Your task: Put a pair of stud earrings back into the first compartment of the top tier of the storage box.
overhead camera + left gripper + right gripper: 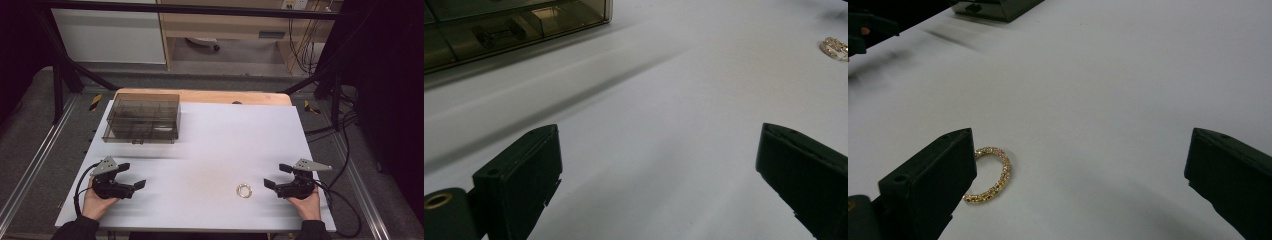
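Nothing is picked up yet. The gold bracelet (244, 190) lies on the white table (215, 140) just ahead of the right gripper (272, 176), whose jaws gape empty; the left gripper (132, 175), likewise spread and empty, sits well apart from it. The compartment box (142, 118) waits beyond the left gripper.

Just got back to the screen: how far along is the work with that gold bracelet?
Nothing looks done yet: the gold bracelet lies loose on the white table, apart from the closed smoky box. In hand: nothing; the right tool is open beside it, the left tool open and empty. Grasping it is all still left.
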Demonstrator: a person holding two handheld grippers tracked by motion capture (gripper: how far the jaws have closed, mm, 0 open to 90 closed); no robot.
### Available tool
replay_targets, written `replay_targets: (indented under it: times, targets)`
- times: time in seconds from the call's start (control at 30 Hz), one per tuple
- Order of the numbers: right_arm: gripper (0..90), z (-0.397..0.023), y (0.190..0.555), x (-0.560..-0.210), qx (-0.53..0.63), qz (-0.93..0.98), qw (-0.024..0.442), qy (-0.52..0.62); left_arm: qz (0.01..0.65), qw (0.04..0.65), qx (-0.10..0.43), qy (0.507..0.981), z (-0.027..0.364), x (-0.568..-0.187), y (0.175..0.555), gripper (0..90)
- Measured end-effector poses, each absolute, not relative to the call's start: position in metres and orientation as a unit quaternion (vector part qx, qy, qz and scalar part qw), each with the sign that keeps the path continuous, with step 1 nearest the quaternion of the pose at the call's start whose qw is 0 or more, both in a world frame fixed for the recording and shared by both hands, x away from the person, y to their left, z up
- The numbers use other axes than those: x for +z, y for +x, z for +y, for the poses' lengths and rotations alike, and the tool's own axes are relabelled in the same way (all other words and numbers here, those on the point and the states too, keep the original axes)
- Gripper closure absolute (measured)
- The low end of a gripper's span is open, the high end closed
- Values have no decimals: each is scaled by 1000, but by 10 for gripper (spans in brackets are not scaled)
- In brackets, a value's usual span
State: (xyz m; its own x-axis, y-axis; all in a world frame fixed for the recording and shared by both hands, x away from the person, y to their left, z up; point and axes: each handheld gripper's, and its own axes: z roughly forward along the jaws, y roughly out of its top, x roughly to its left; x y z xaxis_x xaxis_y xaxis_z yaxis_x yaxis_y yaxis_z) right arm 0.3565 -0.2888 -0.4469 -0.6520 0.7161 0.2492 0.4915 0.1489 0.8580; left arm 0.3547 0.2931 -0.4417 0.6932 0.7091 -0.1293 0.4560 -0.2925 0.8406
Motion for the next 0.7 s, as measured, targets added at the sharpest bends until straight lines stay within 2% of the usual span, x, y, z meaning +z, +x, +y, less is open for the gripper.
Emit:
replay_targets:
  times: [0.7]
  targets:
    - [7, -289, 357, -447, 506, 756, 109, 401, 363, 466, 133, 796, 276, -437, 356, 44]
